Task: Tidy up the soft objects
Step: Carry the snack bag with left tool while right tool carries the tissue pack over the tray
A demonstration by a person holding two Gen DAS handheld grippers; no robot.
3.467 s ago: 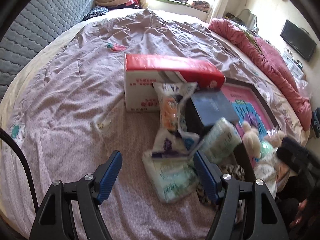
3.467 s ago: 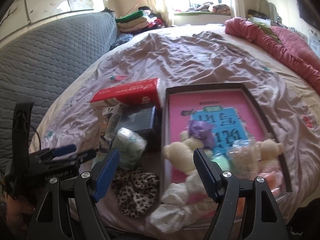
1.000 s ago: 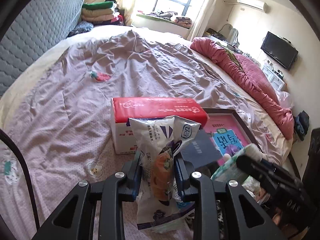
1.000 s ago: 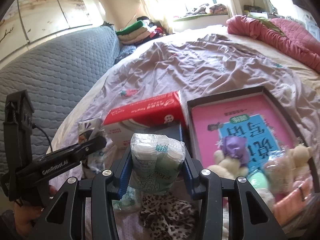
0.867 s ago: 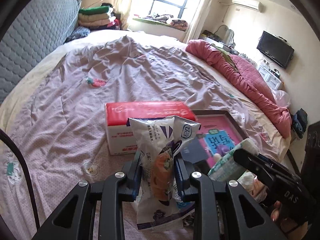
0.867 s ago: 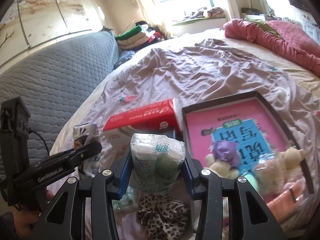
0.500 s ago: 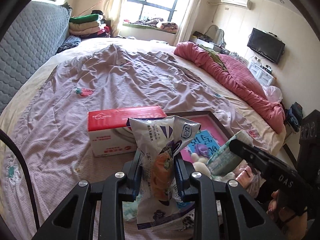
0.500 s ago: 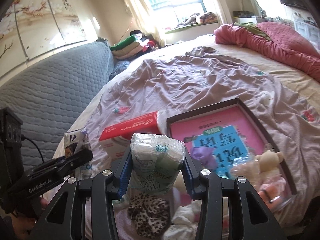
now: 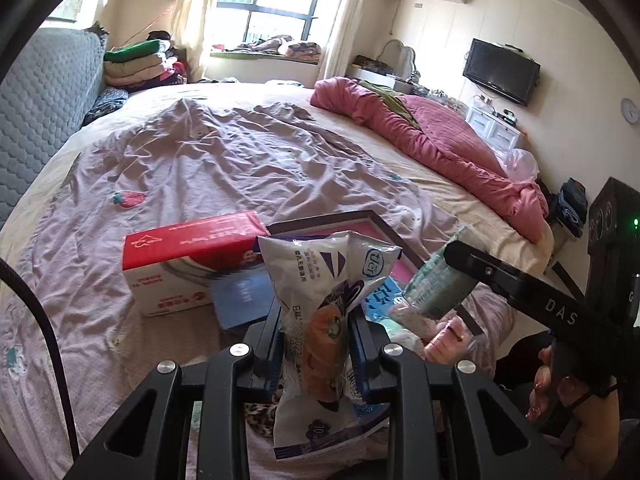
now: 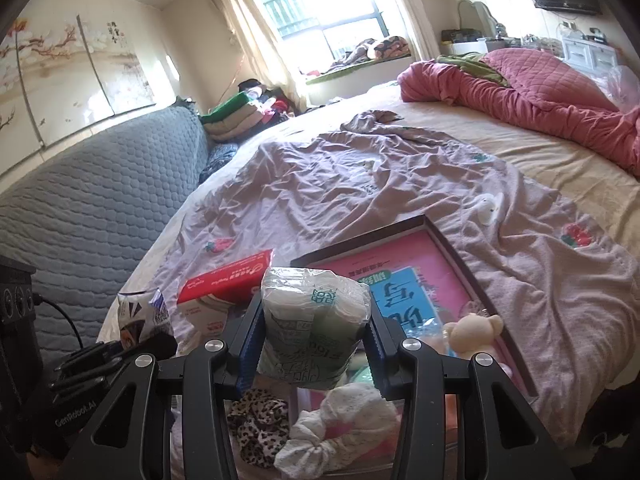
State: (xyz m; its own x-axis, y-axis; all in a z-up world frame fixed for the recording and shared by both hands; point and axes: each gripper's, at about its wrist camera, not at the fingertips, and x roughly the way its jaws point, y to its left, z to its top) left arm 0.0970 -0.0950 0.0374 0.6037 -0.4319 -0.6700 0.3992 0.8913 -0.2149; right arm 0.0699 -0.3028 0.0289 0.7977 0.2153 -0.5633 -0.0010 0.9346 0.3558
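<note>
Compared with the earliest frames, when both tools stood wide and empty low over the clutter, each now grips a packet raised clear of the bed (image 9: 224, 160), and since a second ago more of the room and the far bedding shows behind them. The red-and-white carton (image 9: 188, 256) sits closed on the mauve sheet, with a dark blue box (image 9: 240, 298) just beside it. The dark-framed tray (image 10: 452, 248), with its pink and blue printed base, holds a cream plush bear (image 10: 474, 330) near its right rim, and a white lace scrunchie (image 10: 344, 428) lies at its near edge; a leopard-print scrunchie (image 10: 260, 420) lies on the sheet just left of the tray. The left tool (image 9: 316, 344) pinches a white and purple snack bag (image 9: 324, 304) showing something orange inside, its pads narrow on the crumpled film. The right tool (image 10: 316, 340) clamps a clear-wrapped tissue pack (image 10: 312, 320) with green print, upright between its blue pads.
</note>
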